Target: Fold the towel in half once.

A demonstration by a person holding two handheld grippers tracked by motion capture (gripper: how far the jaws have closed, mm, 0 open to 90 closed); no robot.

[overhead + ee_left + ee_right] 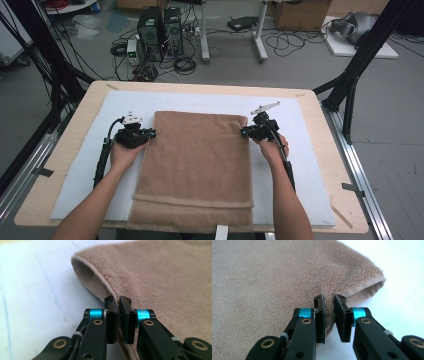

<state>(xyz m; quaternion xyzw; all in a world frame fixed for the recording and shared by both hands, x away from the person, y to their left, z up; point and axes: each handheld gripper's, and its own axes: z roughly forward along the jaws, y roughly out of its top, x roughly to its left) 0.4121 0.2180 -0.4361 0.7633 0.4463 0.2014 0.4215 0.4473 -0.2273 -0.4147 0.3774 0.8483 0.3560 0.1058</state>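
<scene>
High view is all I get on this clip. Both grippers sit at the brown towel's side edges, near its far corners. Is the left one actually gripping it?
Observer: Yes. In the left gripper view, the left gripper has its pads shut on the edge of the towel.
Operator: Is the towel a single layer there?
Observer: No. Just beyond the jaws the edge gapes open, with an upper layer arching over a lower one.
Operator: And the right one?
Observer: In the right gripper view, the right gripper has a narrow gap between its pads at the towel's edge. I cannot tell whether they press on it.
</scene>
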